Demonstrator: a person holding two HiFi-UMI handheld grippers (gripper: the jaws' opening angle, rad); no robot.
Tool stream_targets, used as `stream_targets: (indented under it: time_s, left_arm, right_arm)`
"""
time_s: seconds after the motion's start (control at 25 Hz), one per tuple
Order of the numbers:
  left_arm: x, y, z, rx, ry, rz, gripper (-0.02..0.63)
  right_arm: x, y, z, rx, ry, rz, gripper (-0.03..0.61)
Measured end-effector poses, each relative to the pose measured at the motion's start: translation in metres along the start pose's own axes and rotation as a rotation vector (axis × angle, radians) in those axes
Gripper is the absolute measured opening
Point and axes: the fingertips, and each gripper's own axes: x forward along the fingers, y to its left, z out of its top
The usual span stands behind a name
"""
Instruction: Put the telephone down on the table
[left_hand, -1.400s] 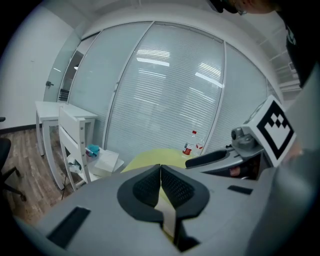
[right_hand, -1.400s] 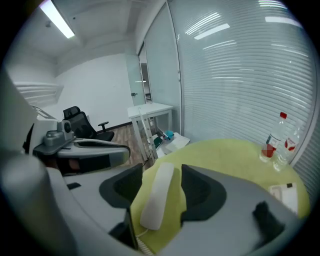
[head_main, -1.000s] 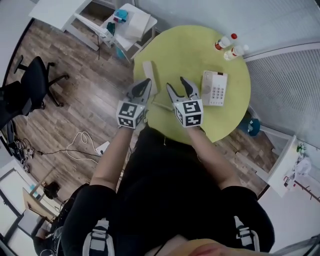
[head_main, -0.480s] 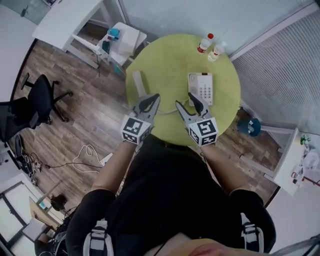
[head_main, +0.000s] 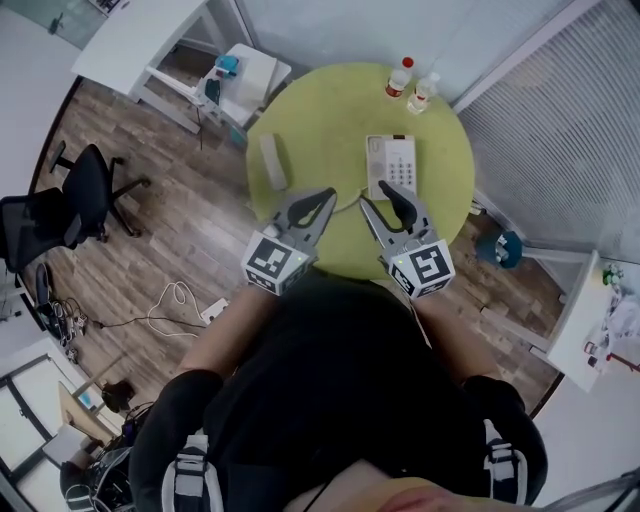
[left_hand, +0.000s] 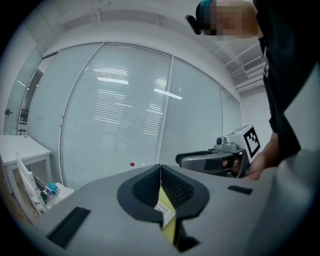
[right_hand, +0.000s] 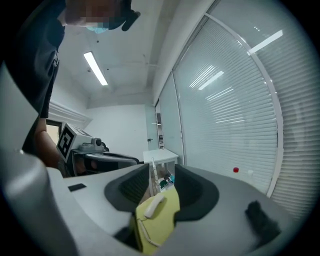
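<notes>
The white telephone base (head_main: 390, 165) with its keypad lies on the round yellow-green table (head_main: 330, 110). Its handset (head_main: 273, 162) lies apart at the table's left, joined by a thin cord. Both grippers hover over the table's near edge, holding nothing. My left gripper (head_main: 312, 200) is shut, its pad tips touching (left_hand: 160, 167); the keypad (left_hand: 164, 209) shows below them. My right gripper (head_main: 380, 197) is open (right_hand: 162, 170); its jaws have just been closing with nothing between them, and the handset (right_hand: 153, 205) shows far below through the gap.
Two small bottles (head_main: 398, 78) (head_main: 420, 92) stand at the table's far edge. A white shelf unit (head_main: 250, 70) sits beyond the table at left, a black office chair (head_main: 70, 200) on the wooden floor, a teal stool (head_main: 500, 245) at right. Glass walls with blinds stand behind.
Both grippers have drawn back from over the telephone and handset toward the table's near edge and risen. The telephone base and handset stay on the table.
</notes>
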Motion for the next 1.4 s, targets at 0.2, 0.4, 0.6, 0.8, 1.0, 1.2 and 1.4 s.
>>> stream_targets:
  time_s: [0.2,0.4,0.6,0.8,1.0,1.2,1.4]
  left_arm:
    - [0.007,-0.020,0.007,0.032,-0.010,-0.015,0.012]
    - [0.004,-0.030,0.015,0.042,-0.024,-0.018,0.012]
    - [0.006,-0.035,0.016,0.051,-0.030,-0.015,0.012]
    - [0.004,-0.037,0.016,0.052,-0.032,-0.004,0.012]
    - [0.002,-0.036,0.017,0.053,-0.034,0.001,0.012]
    - [0.001,-0.036,0.017,0.052,-0.034,0.002,0.012]
    - [-0.001,-0.037,0.016,0.055,-0.031,0.002,0.012]
  right_arm:
    - [-0.017,0.004,0.012,-0.089,-0.076,0.005,0.032]
    - [-0.023,0.011,0.017,-0.077,-0.092,0.024,0.018]
    - [-0.025,0.009,0.012,-0.063,-0.085,0.040,0.017]
    - [-0.029,0.009,0.008,-0.056,-0.076,0.051,0.017]
    - [-0.028,0.011,0.011,-0.060,-0.076,0.057,0.017]
    - [-0.028,0.012,0.011,-0.062,-0.074,0.062,0.017]
    - [-0.029,0.015,0.008,-0.064,-0.065,0.065,0.017]
